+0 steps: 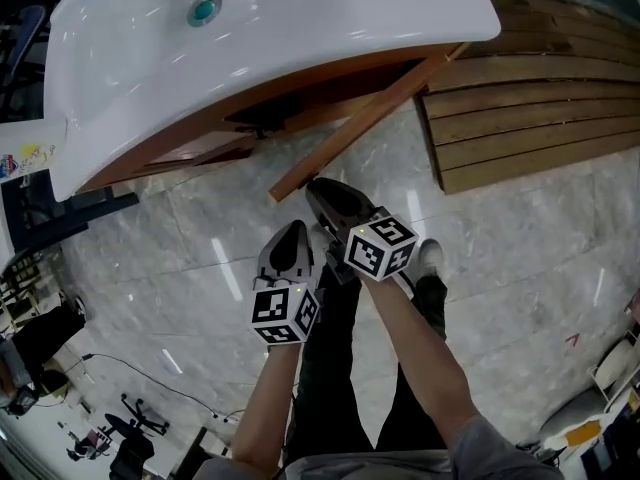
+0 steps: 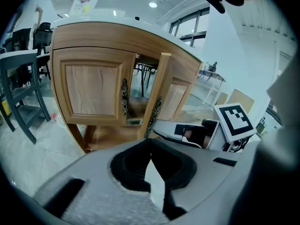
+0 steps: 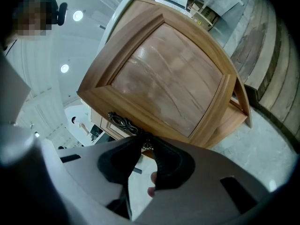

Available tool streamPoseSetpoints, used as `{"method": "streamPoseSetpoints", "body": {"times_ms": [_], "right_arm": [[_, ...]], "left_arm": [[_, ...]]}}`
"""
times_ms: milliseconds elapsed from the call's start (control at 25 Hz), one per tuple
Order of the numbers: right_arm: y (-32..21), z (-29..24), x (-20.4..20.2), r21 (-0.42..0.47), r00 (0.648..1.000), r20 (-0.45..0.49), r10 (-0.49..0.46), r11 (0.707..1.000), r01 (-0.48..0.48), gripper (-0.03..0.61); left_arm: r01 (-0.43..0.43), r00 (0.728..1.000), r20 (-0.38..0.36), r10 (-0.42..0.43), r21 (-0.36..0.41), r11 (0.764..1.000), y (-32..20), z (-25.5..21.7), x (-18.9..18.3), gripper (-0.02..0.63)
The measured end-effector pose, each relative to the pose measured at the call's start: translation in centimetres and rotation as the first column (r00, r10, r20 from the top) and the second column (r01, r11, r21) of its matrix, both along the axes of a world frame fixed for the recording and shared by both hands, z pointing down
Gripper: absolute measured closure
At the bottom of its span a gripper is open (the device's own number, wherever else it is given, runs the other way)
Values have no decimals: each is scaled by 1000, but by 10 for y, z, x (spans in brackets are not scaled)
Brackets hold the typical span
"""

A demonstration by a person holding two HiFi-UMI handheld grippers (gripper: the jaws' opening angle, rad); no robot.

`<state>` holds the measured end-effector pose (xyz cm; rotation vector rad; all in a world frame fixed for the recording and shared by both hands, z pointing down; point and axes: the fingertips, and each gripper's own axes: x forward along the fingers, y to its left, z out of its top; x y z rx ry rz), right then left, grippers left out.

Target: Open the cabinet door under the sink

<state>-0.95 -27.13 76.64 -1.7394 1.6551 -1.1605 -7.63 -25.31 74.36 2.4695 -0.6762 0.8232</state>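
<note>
The wooden cabinet (image 2: 93, 88) stands under the white sink (image 1: 300, 38). Its right door (image 1: 362, 126) is swung outward, and in the left gripper view this door (image 2: 157, 95) shows edge-on next to the shut left door (image 2: 91, 89). My right gripper (image 3: 146, 138) is shut on the end of the ornate metal door handle (image 3: 123, 122), and the door panel (image 3: 168, 78) fills its view. In the head view the right gripper (image 1: 316, 185) meets the door's free edge. My left gripper (image 1: 291, 232) hangs just behind it, shut with nothing held, its fingers (image 2: 151, 146) pressed together.
A slatted wooden platform (image 1: 530, 108) lies on the marble floor right of the cabinet. A grey chair (image 2: 21, 86) stands left of the cabinet. A bottle (image 2: 84, 3) sits on the sink top. The person's legs and shoe (image 1: 428, 260) are below the grippers.
</note>
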Motion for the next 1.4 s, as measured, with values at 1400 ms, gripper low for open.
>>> {"method": "streamPoseSetpoints", "body": {"times_ms": [1400], "right_arm": [[209, 0, 91, 12, 966, 37, -256, 967, 255, 500]], "left_arm": [[-87, 996, -35, 84, -90, 992, 183, 14, 88, 604]]}}
